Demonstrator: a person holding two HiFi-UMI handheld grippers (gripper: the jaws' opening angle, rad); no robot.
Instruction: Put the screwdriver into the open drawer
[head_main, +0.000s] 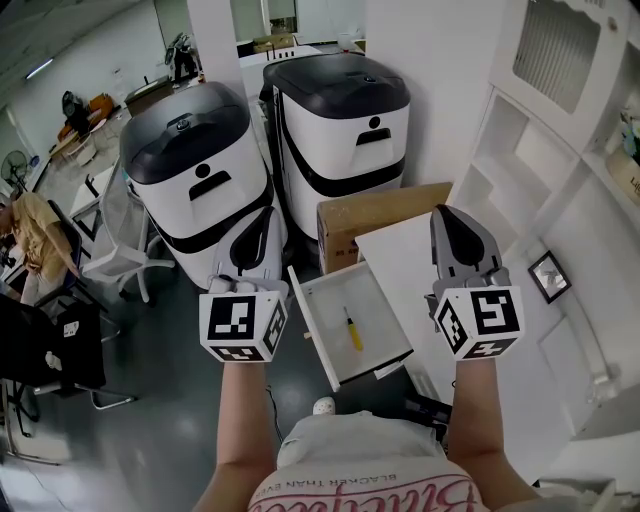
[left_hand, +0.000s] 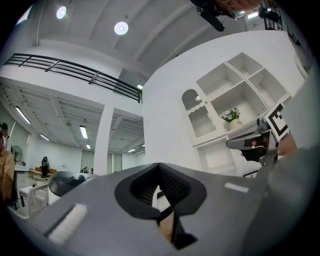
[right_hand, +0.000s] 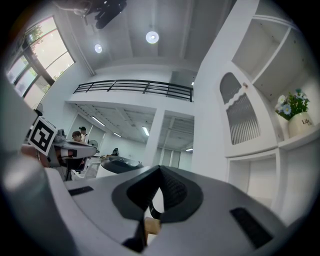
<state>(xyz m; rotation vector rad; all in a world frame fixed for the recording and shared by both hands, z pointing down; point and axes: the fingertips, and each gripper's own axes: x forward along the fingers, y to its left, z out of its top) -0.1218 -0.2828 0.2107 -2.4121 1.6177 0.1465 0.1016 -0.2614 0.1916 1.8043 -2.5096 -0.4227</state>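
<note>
**A:** How many tools, and how do they stand?

**B:** Two. The left tool (left_hand: 159, 167) is at the lower left of the head view and the right tool (right_hand: 160, 169) at the lower right. Each carries one cube, the left cube (head_main: 240, 325) and the right cube (head_main: 480, 318), printed with black-and-white square markers. Both tools have their dark ribbed jaws pressed together, and nothing is held in either.

**A:** And the screwdriver?

**B:** There is one screwdriver (head_main: 353, 328), just below the frame's centre, between the two tools and apart from both. It has a yellow handle and a thin dark shaft. It lies flat inside the single open drawer (head_main: 380, 300).

**A:** What is the drawer like?

**B:** It is a shallow, smooth white box, pulled out from the white desk (head_main: 400, 255).

**A:** Farther off?

**B:** One brown cardboard box (head_main: 385, 212) stands at the desk's far edge. Past it, in the upper centre, are two rounded machines, glossy white with black tops. One machine (head_main: 200, 185) is on the left and the other (head_main: 345, 110) is beside it. White shelving (head_main: 520, 150) fills the upper right, with one small dark-framed picture (head_main: 548, 275) below it.
</note>
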